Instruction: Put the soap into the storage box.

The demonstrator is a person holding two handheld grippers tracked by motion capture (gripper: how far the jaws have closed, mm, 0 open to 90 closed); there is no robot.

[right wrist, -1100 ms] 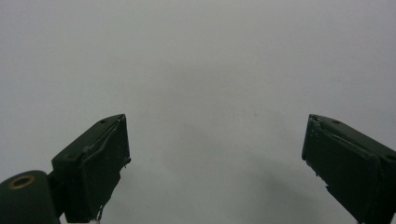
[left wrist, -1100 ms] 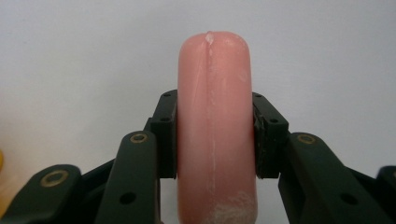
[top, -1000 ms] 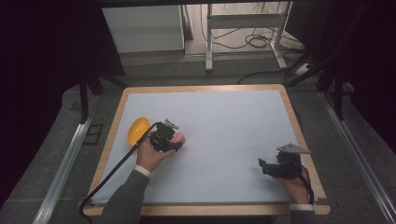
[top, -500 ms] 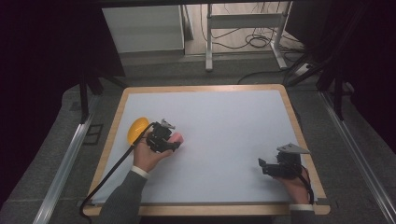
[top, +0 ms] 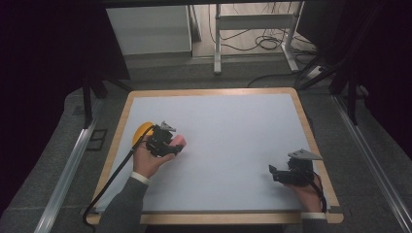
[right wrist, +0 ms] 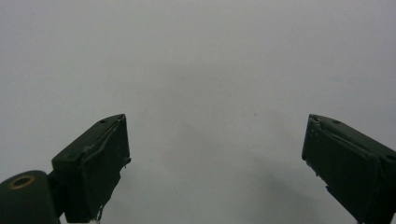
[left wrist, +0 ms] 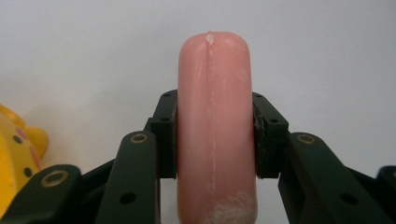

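Gripping a pink sausage-shaped piece (left wrist: 215,126) between both jaws, the left gripper (top: 167,144) has it standing straight ahead, its rounded tip past the jaw ends. A yellow spotted toy (left wrist: 16,154) lies just to its left. The right gripper (right wrist: 215,168), well apart over the white table (top: 233,126), has its jaws spread wide, holding nothing.

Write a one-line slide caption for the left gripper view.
Left gripper shut on a pink sausage-shaped object, with a yellow spotted toy at the frame's left edge.
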